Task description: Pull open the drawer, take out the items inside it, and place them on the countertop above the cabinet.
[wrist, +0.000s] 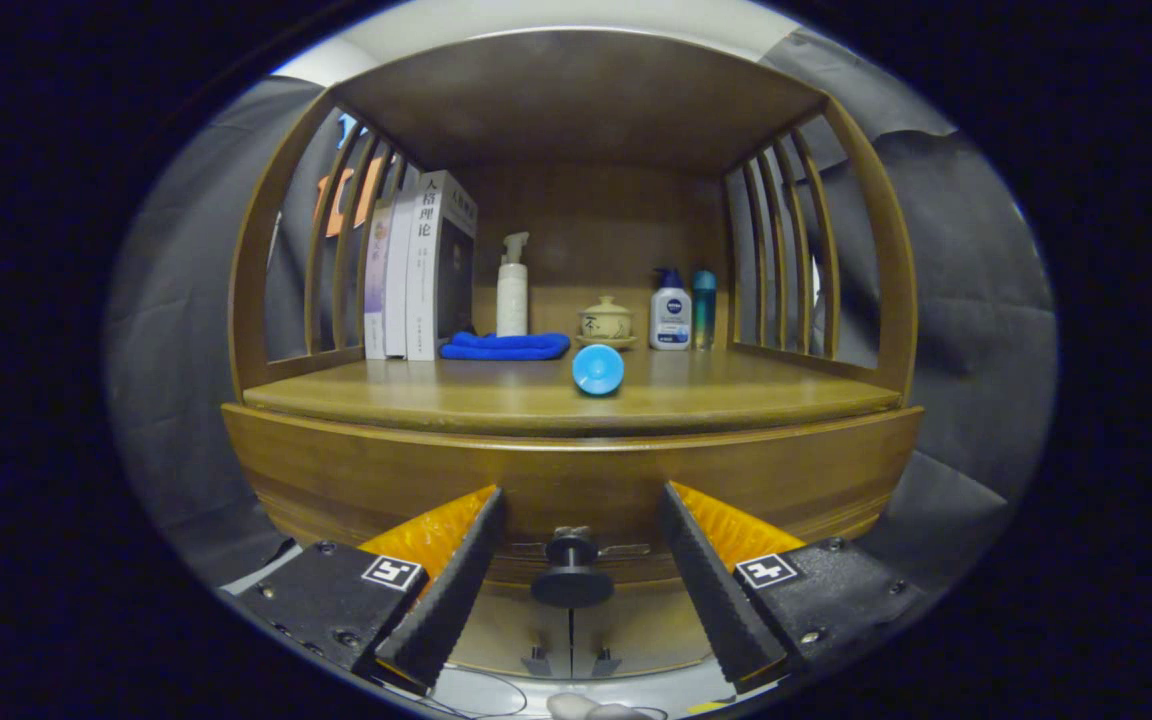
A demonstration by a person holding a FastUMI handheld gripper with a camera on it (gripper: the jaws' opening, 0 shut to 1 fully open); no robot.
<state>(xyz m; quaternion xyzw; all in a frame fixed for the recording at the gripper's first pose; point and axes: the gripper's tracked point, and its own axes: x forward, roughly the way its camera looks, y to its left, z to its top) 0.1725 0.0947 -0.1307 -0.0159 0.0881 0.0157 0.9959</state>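
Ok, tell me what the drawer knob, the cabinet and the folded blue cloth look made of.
Drawer knob: dark, matte, plastic or metal, unclear; it sits between the open gripper jaws.
Cabinet: brown wood, visible grain, satin sheen.
Blue cloth: soft fabric, probably microfibre, folded.

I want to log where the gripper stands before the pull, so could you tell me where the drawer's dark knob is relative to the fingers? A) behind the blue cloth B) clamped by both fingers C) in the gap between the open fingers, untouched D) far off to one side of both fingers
C: the knob sits in the gap of the open gripper, and neither of the fingers touches it.
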